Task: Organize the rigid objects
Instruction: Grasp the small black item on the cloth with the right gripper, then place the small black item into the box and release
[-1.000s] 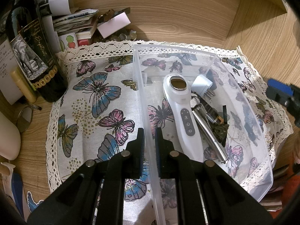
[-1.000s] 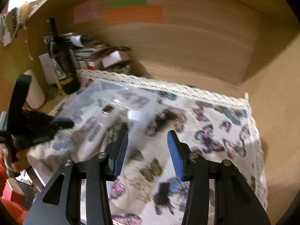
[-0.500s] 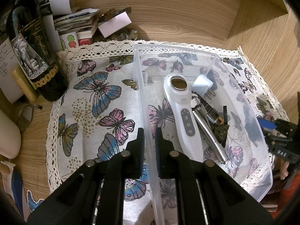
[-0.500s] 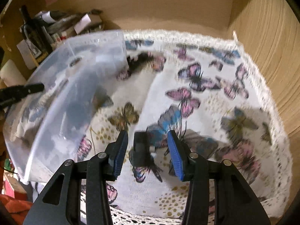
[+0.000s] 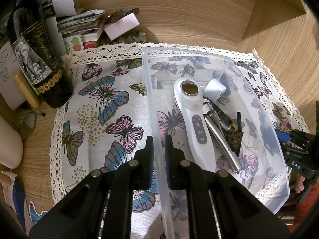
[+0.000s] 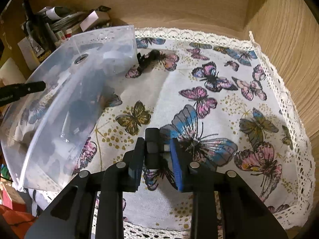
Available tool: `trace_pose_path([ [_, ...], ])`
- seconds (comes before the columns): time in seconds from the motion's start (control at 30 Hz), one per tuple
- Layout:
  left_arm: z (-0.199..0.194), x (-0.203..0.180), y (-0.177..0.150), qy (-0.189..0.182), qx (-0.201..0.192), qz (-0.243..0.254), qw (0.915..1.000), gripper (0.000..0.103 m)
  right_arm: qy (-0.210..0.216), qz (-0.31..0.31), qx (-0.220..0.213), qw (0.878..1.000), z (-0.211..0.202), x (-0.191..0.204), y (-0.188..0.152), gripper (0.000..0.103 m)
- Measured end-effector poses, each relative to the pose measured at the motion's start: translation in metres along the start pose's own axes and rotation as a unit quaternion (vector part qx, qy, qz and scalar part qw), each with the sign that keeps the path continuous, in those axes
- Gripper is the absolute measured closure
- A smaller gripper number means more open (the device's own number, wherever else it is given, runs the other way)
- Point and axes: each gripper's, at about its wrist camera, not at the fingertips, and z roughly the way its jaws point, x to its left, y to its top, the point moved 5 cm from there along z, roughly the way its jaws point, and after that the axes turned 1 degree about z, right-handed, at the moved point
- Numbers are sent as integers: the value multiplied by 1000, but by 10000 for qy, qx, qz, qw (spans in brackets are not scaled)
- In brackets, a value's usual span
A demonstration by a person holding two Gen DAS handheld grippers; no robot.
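- The small black block-shaped gadget (image 6: 152,147) lies on the butterfly-print cloth with lace edging (image 6: 229,103), between the blue pads of your right claw (image 6: 157,155); the left pad looks in contact, while a gap shows at the right pad, so the grip is not yet sealed.
- Half a second ago those pads stood wider around it, and a second ago the claw was high above the cloth; you have come down and begun to close, so I judge the pick-up is nearly made.
- The clear plastic storage bin (image 6: 49,119) sits just to the left of the gadget, its likely destination.
- Your left claw (image 5: 159,155) is clamped on the bin's near wall (image 5: 157,139), one finger inside and one outside, unchanged across the last second, steadying it.
- Already in the bin: a white handheld device with a round metal head and a grey button strip (image 5: 192,119), a white plug adapter (image 5: 215,89), a chrome tube (image 5: 221,141) and dark odds and ends I cannot identify.
- A second dark object (image 6: 148,59) lies on the cloth beside the bin's far corner, still to be sorted.
- At the left of the wooden worktop (image 5: 199,20), a dark wine bottle (image 5: 35,59) carries an elephant label and "2020"; the script is too small to read surely.
- The right claw's body shows "DAS" in the left view.
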Motion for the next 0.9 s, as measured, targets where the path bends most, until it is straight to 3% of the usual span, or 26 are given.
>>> trace_pose_path([
  [0.47,-1,0,0,-23,-21,-26,10000,93,298,-143,-779,9964,-30,24,51,79],
  [0.9,-1,1,0,-70,-48,-22,10000,93,571,-537,-1057,9913,-29,65,88,79],
])
